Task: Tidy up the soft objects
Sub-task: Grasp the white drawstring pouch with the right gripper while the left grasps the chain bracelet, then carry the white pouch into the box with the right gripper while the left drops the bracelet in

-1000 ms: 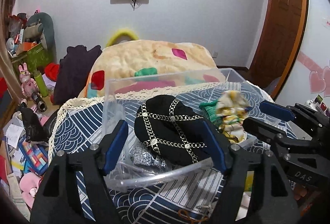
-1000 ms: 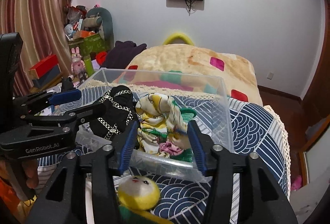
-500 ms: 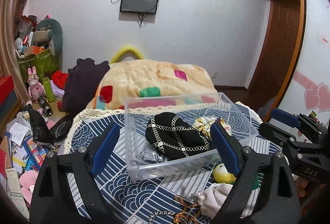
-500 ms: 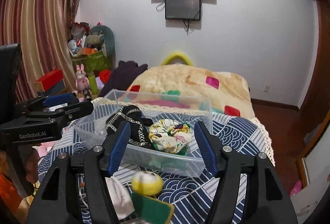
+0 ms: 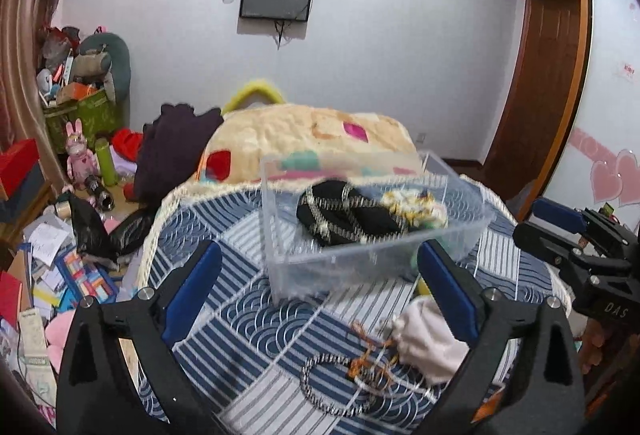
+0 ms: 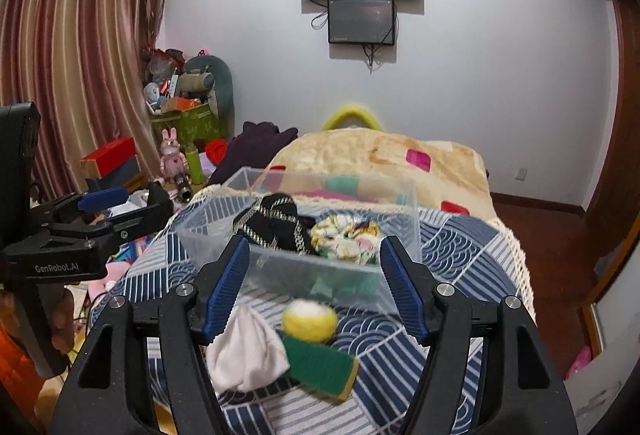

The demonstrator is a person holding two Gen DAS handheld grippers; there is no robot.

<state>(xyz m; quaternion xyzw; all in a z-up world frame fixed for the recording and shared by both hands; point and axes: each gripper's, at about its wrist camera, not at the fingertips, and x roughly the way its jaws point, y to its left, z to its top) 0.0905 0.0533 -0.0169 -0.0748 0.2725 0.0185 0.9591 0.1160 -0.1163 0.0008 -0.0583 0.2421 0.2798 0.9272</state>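
Observation:
A clear plastic bin (image 5: 280, 267) (image 6: 280, 271) stands on the blue patterned table. It holds a black chain-trimmed item (image 5: 340, 213) (image 6: 276, 225) and a yellow floral scrunchie (image 5: 412, 205) (image 6: 344, 239). In front of the bin lie a white cloth (image 6: 244, 351) (image 5: 428, 339), a yellow ball (image 6: 310, 319) and a green sponge (image 6: 320, 363). My left gripper (image 5: 318, 277) hangs back from the bin, its jaws opening wide with nothing gripped. My right gripper (image 6: 314, 287) is also opening, empty, above the ball and cloth.
Cords and a chain bracelet (image 5: 352, 375) lie on the tablecloth (image 5: 224, 319) near the front. Behind the table is a cream blanket (image 6: 384, 151). The floor at left is littered with toys, papers and boxes (image 5: 60, 267). A wooden door (image 5: 536, 83) is at right.
Both grippers have pulled back from the bin and opened wider. The black item and the scrunchie stay in the bin; the cloth, ball and sponge have come into view.

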